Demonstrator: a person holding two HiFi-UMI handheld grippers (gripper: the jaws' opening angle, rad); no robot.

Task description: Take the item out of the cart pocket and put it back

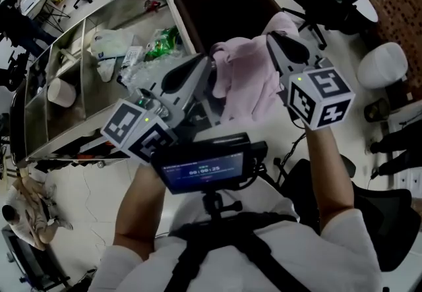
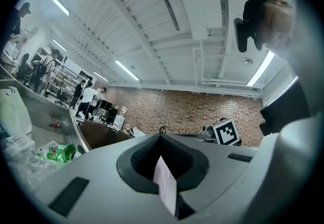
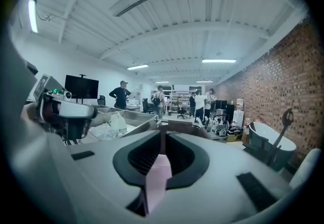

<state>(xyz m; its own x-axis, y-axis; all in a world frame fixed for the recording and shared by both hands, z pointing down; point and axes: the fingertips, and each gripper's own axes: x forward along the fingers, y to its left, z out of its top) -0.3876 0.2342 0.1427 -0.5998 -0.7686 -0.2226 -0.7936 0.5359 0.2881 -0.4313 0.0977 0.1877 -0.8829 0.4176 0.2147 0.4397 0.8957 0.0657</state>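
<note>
While the steel cart [image 1: 66, 113] waits, its dark pocket [image 1: 221, 4] looks vacated: the pink cloth [image 1: 247, 83] hangs outside near its rim, pinched tight by left hand-held gripper [image 1: 206, 68] and right hand-held gripper [image 1: 272, 40]. Taking out seems done; returning remains.

Bright, even light comes from ceiling strips [image 2: 126, 70] in both gripper views. Their edges bend hard and fall off to black corners. Close to each lens the cloth [image 3: 157, 177] goes soft. My head view is dimmer, with a pale sheen on the steel cart [image 1: 132, 4] and little shadow.
</note>
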